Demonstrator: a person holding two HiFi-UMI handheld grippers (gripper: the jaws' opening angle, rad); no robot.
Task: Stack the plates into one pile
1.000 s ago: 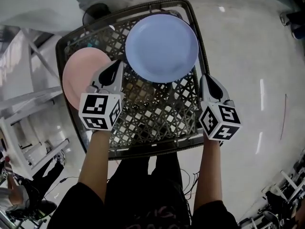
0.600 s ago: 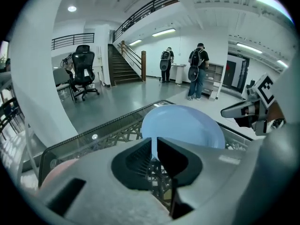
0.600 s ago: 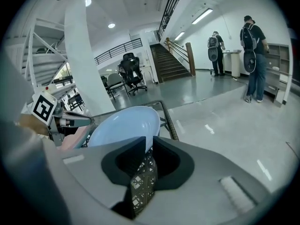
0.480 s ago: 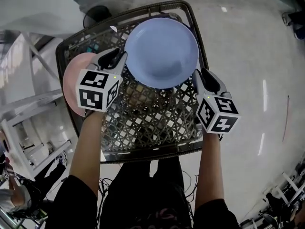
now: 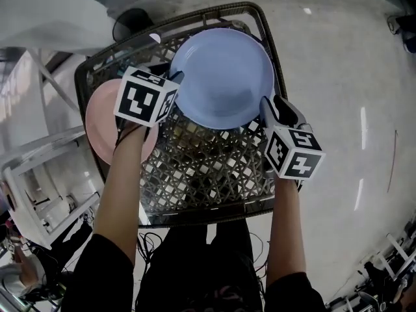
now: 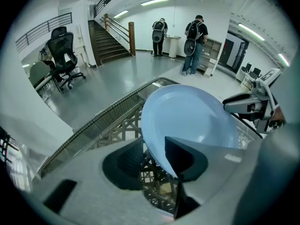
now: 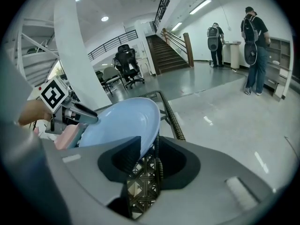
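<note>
Shiny grey floor lies under a lattice basket (image 5: 195, 174). The blue plate (image 5: 224, 77) sits in its far part, and the pink plate (image 5: 101, 132) is left of the blue plate. The left tool (image 5: 174, 82) has swung from the pink plate to the blue plate's left rim. The right tool (image 5: 273, 106) is at the blue plate's right rim. Both tools have just been opening and stand wide, with the rim between the jaws but not squeezed.

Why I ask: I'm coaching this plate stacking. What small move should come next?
Probably close both on the rim of the round light-blue plate: the left gripper and right gripper, jaws just opened, each have that rim between them, not yet gripped.
</note>
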